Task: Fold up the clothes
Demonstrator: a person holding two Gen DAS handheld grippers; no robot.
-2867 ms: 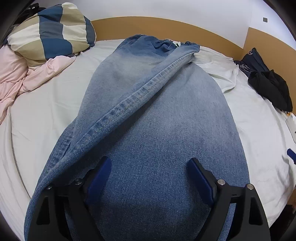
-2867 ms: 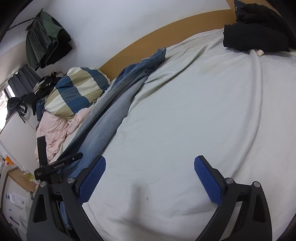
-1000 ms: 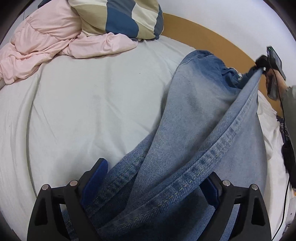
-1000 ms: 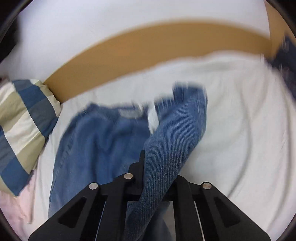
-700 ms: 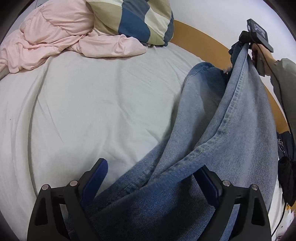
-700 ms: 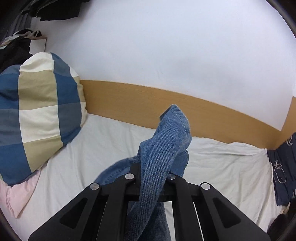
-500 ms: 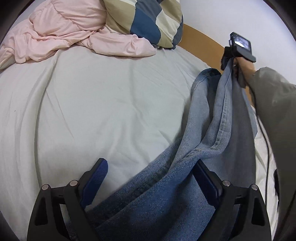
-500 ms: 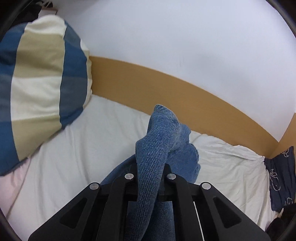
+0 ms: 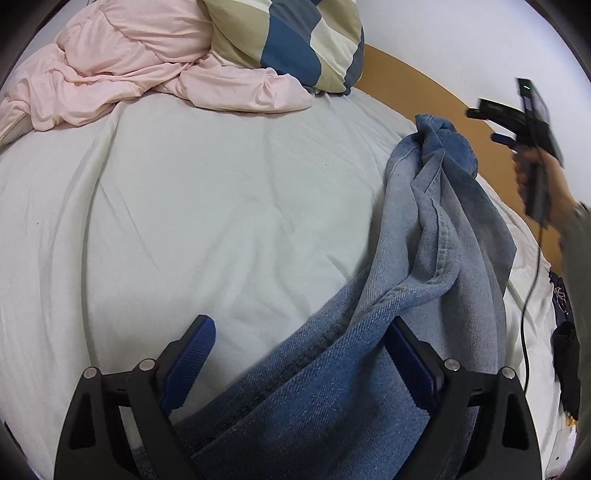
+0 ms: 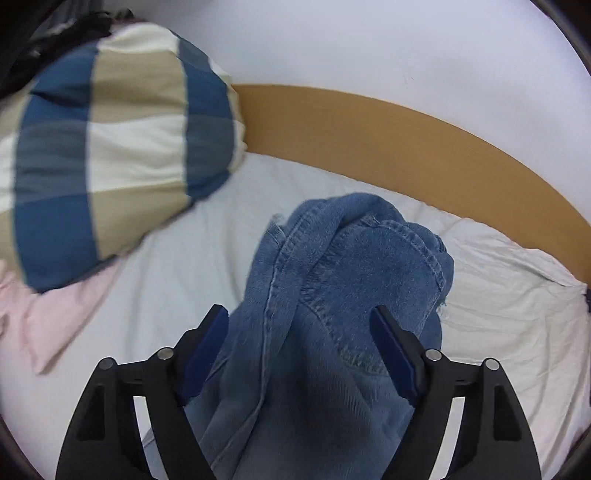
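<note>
In the left wrist view, a pair of faded blue denim jeans point(image 9: 436, 258) is seen lying bunched lengthwise on a bed covered with a white sheet point(image 9: 207, 206), running from the lower right foreground up toward the tan wooden headboard point(image 9: 417, 96). The left gripper point(image 9: 303, 354) is shown with its blue-padded fingers point(image 9: 192, 350) spread wide; the near end of the jeans lies between them, against the right-hand pad, but nothing is clamped. A crumpled pale pink quilt point(image 9: 122, 62) and a pillow checked in blue, beige and cream point(image 9: 295, 33) are placed at the upper left, well apart from the jeans. At the right edge the right gripper point(image 9: 517, 122) is held in a person's hand point(image 9: 532, 173) above the far end of the jeans, blurred, with a black cable hanging beneath it. Dark clothing point(image 9: 565, 354) is partly visible at the far right edge.

In the right wrist view, the jaws of the right gripper point(image 10: 299, 350) are seen parted widely, with the heaped seamed end of the jeans point(image 10: 347, 280) lying between and beyond them; the denim is not gripped. The checked pillow point(image 10: 110, 147) is seen at the left, the headboard point(image 10: 388, 147) behind, the white sheet point(image 10: 517, 302) beneath.
</note>
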